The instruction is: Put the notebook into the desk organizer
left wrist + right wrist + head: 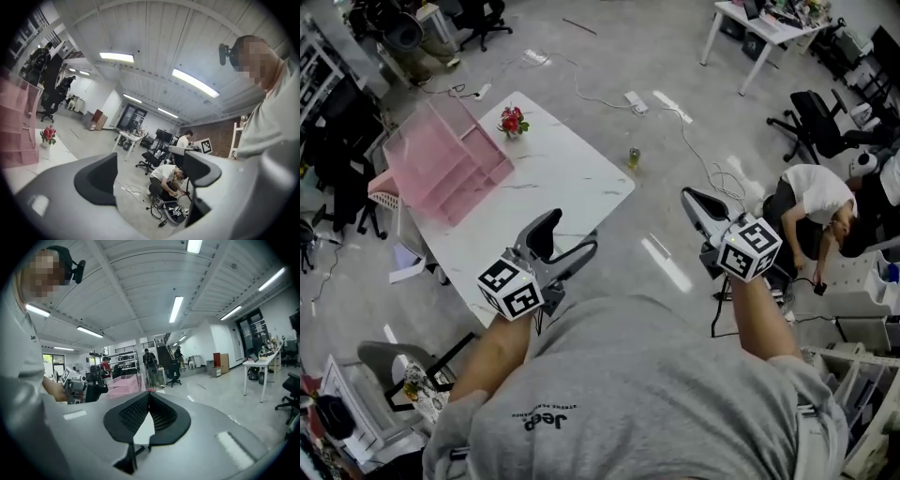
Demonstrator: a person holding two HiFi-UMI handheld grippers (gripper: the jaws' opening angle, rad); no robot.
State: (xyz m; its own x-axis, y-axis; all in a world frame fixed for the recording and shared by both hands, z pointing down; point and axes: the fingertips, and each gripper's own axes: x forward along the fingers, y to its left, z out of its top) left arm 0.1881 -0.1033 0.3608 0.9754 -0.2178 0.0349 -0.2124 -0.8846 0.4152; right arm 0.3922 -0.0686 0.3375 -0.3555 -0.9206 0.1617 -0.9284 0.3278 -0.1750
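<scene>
A pink desk organizer (445,159) lies at the far left end of the white table (558,178); it also shows in the left gripper view (16,126) and, far off, in the right gripper view (124,383). No notebook shows in any view. My left gripper (572,232) is held above the table's near corner, its jaws wide apart and empty (150,164). My right gripper (689,194) is raised over the floor to the right of the table, its jaws closed tip to tip with nothing between them (149,394).
A small vase of red flowers (513,122) stands on the table beside the organizer. On the floor are a small bottle (633,157) and cables. A person (811,202) crouches at the right, near a black office chair (816,122). A white desk (759,28) stands at the back right.
</scene>
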